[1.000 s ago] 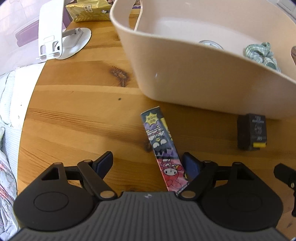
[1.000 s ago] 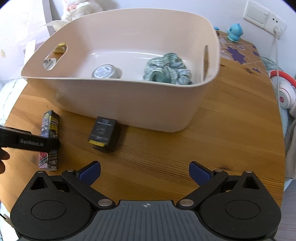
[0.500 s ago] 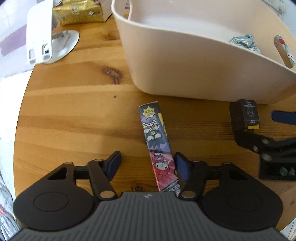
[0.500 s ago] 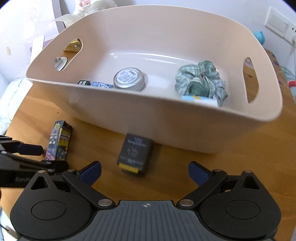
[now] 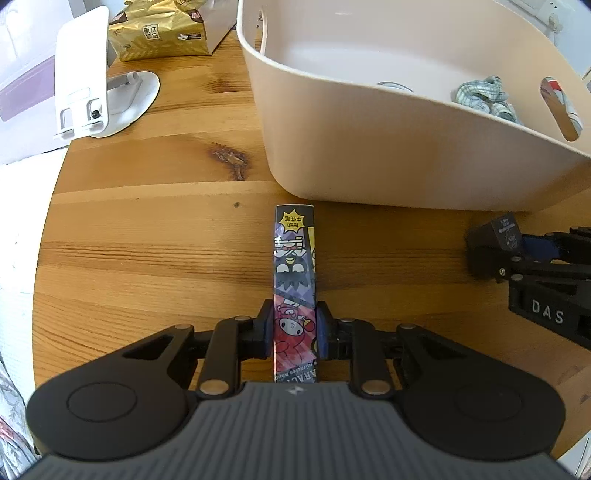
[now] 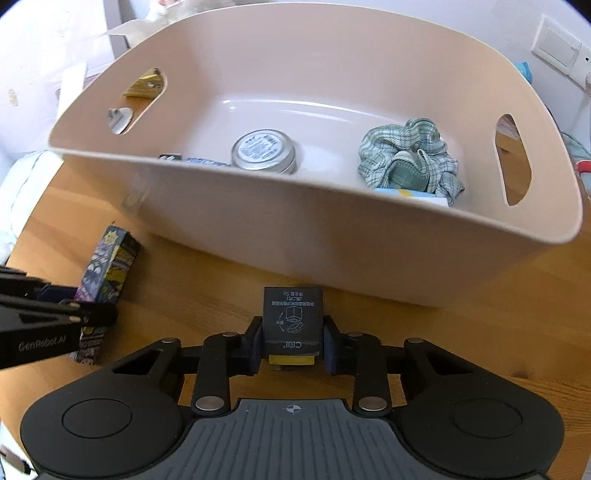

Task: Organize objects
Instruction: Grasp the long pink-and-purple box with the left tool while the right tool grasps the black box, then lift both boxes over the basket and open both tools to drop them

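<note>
Pointing lengthwise toward the bin [image 5: 369, 155], claw-held cartoon box [image 5: 294, 273]

Wooden table [image 5: 147, 240] with a dark knot [image 5: 227, 158] left of centre. White stand [image 5: 85, 96] on a round base, upper left of the left wrist frame. Gold foil packet [image 5: 159, 29] at the top edge, right of the stand. Wall socket [image 6: 557, 46], upper right of the right wrist frame.
</note>
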Tool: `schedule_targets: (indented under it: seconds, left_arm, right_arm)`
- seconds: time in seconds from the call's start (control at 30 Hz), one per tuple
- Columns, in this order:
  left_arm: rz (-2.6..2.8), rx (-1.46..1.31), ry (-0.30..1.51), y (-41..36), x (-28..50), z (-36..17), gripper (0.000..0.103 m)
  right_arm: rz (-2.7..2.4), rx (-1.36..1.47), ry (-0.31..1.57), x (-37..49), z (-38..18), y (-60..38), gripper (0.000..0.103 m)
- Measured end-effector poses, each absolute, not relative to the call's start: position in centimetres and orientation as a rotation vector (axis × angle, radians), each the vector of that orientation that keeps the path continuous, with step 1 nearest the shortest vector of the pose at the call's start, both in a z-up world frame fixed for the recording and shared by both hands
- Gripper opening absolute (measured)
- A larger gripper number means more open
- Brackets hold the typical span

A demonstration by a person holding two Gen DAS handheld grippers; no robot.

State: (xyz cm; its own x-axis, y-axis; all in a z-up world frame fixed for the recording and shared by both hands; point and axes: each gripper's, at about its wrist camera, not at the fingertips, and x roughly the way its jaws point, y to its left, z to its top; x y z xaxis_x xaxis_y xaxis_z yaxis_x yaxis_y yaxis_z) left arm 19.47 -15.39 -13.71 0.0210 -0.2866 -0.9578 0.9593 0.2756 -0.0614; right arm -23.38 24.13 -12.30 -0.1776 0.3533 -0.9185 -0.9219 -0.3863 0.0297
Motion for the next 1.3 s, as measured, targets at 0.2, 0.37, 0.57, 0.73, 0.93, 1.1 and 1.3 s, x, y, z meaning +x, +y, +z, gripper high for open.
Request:
schedule_targets:
  seconds: [0.2,0.37,0.57,0.73,0.93,1.1,1.3]
  left_arm:
    - [-1.169,0.777,1.119,-14.1,19.0,-12.4,0.024]
    - [-1.209,0.719,1.133,-12.2,19.1,-10.2,0.024]
    - [-1.242,0.651,1.082,-10.6,19.2,-6.0,0.024]
    - [-1.295,0.635,0.976,-10.5,19.1,-2.2,0.024]
    - [-1.359,0.585,0.856,-12.9,18.5,2.1,0.024]
    - [-1.379,0.578,0.8,-16.6,18.2,3.1,0.024]
    - [-1.362,0.625,0.789,-22.1,17.5,1.2,0.024]
  right_arm:
    - [1.755,-1.131,0.734,-22.8,-11.3,21.9,0.029]
    - [1.773,-1.085,0.752,-21.0,-9.3,19.9,0.029]
    - [1.805,-0.951,0.721,-19.4,-5.4,17.9,0.029]
    - [1.821,-0.842,0.681,-18.0,-0.9,18.1,0.029]
    - [1.823,-0.721,0.615,-16.6,3.0,20.2,0.029]
    - [1.822,-0.695,0.566,-16.3,4.4,23.4,0.029]
    - [1.823,-0.732,0.553,-16.9,3.7,27.6,0.029]
